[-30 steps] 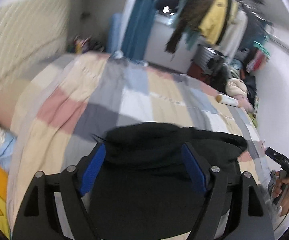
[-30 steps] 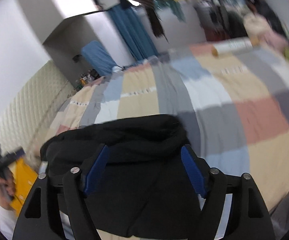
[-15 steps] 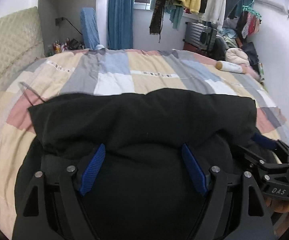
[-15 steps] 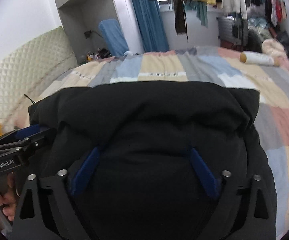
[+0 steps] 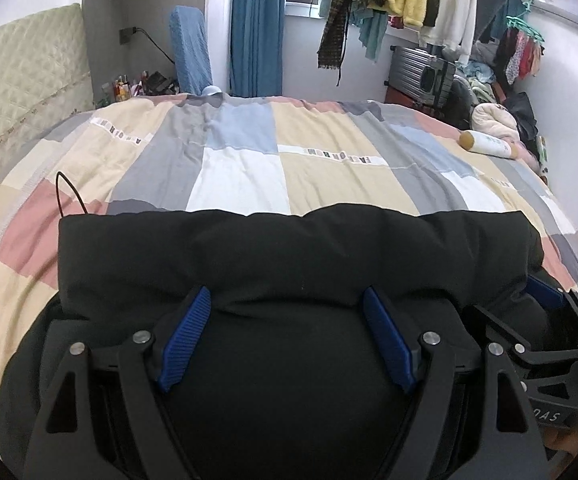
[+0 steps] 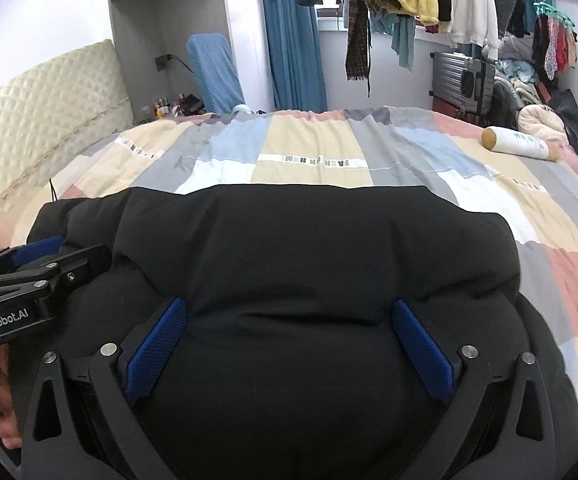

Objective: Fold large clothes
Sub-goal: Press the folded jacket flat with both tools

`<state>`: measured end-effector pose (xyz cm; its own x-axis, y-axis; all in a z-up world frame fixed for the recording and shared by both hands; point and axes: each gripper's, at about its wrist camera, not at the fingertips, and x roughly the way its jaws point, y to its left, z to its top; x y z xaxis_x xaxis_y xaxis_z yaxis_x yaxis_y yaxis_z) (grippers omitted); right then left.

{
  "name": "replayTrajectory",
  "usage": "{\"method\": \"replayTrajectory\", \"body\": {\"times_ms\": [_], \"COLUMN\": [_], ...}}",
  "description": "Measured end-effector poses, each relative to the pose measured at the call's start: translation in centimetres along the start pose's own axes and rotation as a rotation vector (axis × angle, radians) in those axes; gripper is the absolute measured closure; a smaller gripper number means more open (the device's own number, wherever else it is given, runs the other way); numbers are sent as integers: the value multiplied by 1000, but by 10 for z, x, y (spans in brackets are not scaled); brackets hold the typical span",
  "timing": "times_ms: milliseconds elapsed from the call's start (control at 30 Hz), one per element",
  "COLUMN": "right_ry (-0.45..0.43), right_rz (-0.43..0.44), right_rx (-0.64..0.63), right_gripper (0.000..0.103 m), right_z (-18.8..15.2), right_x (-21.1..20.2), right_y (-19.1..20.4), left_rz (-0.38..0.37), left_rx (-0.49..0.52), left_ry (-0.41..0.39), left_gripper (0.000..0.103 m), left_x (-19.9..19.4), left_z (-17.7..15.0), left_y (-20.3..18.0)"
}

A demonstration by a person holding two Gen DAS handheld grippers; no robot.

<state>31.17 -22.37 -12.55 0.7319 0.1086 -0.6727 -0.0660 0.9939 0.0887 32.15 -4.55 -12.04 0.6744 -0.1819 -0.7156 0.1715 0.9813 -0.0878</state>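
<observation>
The right tongs (image 6: 285,344) are spreading wide, jaws opening, puffy black coat (image 6: 289,280) bulging between the blue pads but no longer pinched. The left tongs (image 5: 287,340) sit half-spread over the same bulk; whether those pads bite the fabric is hard to tell under all that black. A second ago the coat hung bunched above the bed; now it is laid down, folded over itself on the patchwork duvet (image 5: 241,176), near the bed's front edge. This fold looks landed, with smoothing or a further fold probably next.
</observation>
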Motion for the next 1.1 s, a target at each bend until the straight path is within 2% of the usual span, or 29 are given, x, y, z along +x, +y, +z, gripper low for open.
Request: {"method": "replayTrajectory", "body": {"times_ms": [167,333,667,933,1100], "right_ry": [2,7,9,3,4], "right_rz": [-8,6,19,21,-4], "right_rx": [-3,-13,-19,8,-21], "right_gripper": [0,0,0,0,0], "right_z": [6,3,2,1,-2], "right_x": [15,20,21,21,18], "right_y": [2,4,1,-22,-35], "left_rz": [30,30,24,71,83], "left_rx": [19,33,-3,-54,-68], "left_ry": [21,22,28,35,58], "left_gripper": [24,24,23,23,22], "left_x": [13,11,9,5,3], "left_z": [3,-5,-6,-11,-21], "left_y": [-2,1,18,56,79]}}
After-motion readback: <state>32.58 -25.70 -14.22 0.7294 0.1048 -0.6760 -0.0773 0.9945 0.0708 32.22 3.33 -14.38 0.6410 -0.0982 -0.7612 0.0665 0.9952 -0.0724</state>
